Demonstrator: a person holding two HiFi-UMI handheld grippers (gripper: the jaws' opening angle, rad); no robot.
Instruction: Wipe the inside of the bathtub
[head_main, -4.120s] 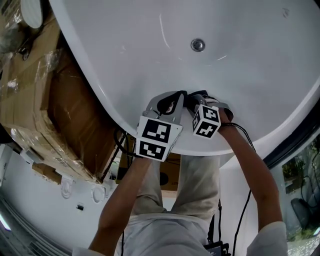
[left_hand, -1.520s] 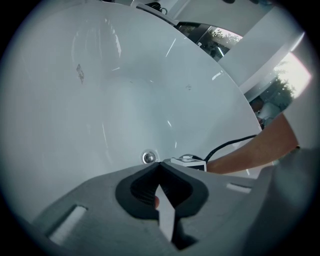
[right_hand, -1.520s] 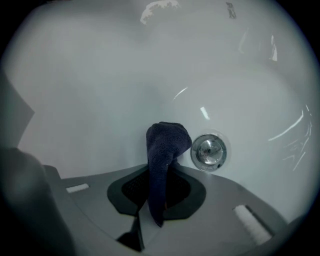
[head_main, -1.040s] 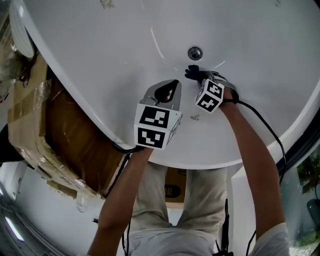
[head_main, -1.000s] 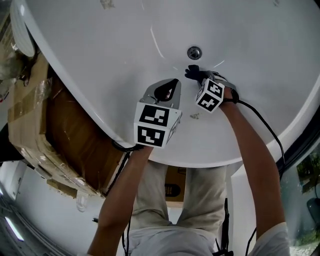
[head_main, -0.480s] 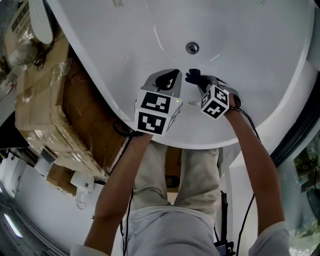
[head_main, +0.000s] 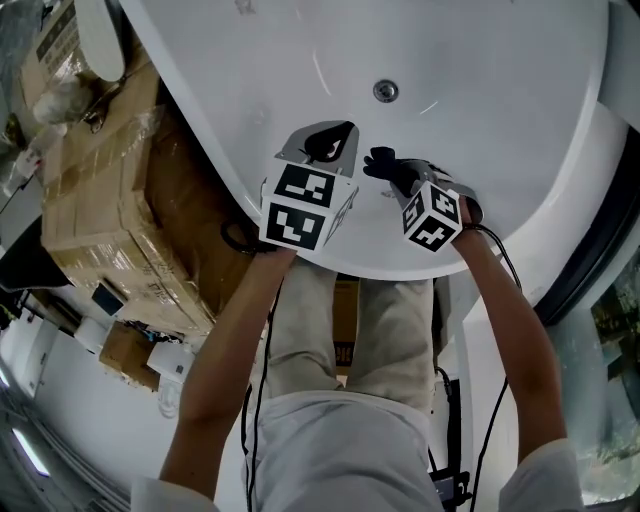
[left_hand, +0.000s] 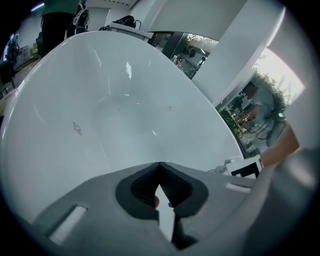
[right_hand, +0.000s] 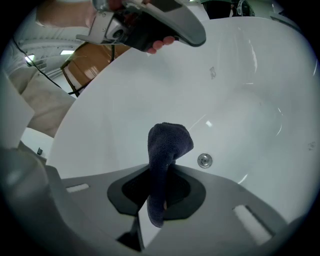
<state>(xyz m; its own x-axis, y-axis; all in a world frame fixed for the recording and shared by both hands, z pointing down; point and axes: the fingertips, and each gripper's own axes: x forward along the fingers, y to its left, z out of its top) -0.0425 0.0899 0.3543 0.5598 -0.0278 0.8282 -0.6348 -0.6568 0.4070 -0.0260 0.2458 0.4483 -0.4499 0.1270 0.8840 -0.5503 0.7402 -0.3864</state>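
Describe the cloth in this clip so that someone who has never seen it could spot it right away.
Look inside the white bathtub, near its round metal drain. There the right gripper is clamped on a dark cloth, whose bunched end sticks out past the jaws. It is the only dark, soft thing against the white tub; the left gripper beside it holds nothing.
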